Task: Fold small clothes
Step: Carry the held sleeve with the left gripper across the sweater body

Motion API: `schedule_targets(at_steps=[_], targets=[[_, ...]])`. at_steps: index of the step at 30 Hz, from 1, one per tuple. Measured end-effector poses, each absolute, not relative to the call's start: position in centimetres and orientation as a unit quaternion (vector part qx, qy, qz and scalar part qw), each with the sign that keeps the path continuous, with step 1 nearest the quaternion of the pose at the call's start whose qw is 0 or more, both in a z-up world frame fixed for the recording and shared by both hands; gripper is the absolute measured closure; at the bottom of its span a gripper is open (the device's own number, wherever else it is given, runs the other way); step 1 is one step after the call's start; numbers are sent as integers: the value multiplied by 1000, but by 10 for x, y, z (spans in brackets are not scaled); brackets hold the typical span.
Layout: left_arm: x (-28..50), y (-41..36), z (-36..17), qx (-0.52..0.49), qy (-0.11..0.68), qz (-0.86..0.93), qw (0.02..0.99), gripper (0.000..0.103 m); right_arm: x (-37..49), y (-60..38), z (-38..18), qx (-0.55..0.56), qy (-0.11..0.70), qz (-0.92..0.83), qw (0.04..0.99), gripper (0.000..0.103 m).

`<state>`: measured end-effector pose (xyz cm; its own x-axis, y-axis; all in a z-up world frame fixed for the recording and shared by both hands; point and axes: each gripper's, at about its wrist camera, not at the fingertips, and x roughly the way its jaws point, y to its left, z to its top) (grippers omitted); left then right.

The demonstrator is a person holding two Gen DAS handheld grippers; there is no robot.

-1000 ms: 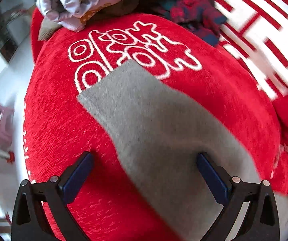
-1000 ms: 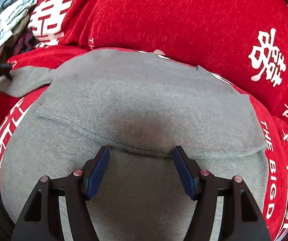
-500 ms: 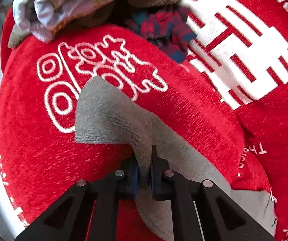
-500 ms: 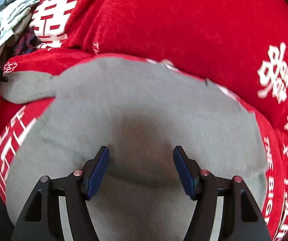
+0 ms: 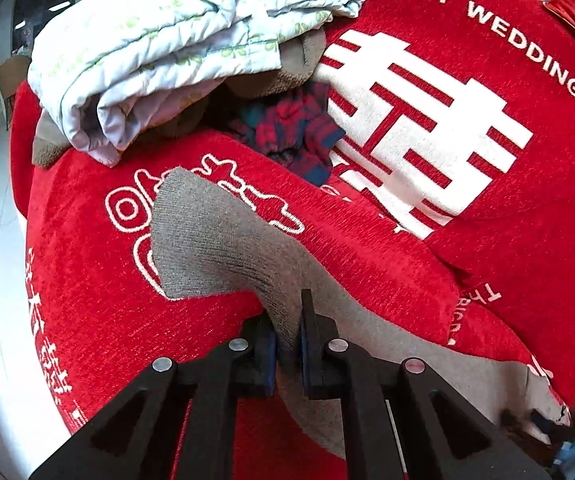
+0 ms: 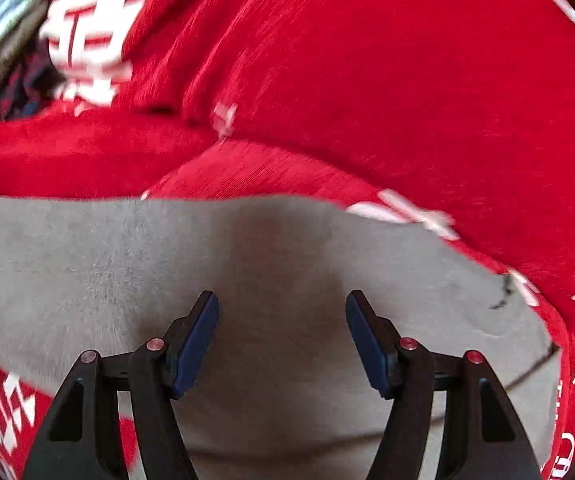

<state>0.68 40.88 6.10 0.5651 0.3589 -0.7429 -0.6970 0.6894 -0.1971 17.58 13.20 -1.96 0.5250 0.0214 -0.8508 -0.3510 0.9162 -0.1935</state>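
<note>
Grey garment: spread on red sofa cover, fold barely begun. Left gripper: fingers clenched on its sleeve, lifted slightly. Right gripper: fingers spread, empty, over the garment's body. Remaining, by appearance: nearly all folds.
</note>
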Motion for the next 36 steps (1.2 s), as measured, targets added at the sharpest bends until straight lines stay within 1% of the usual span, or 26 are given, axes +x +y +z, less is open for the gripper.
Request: schedule_targets(at_steps=[1,2,3,4,8,12,21,26,31,36], targets=[[7,408,63,-240,348,310,852,93,173,136,-17,-175,461,111,863,34],[7,406,65,-238,348,309,853,93,171,141,-15,-170,465,139,858,34],[6,404,68,-236,348,309,853,93,168,142,-11,-134,484,191,843,34],[6,402,71,-233,348,308,854,93,164,139,-6,-111,485,209,842,36],[9,389,82,-220,354,302,858,93,146,112,15,-133,448,157,870,36],[18,363,94,-201,361,288,864,93,128,57,30,-111,445,129,879,36],[58,256,122,-145,387,221,884,93,79,-56,28,-79,456,84,882,36],[78,185,124,-129,413,176,884,93,62,-80,32,-71,453,81,885,36],[93,118,117,-89,438,154,881,93,51,-98,37,-78,441,71,891,36],[102,81,121,-76,444,144,881,93,45,-124,36,-60,436,67,895,36]])
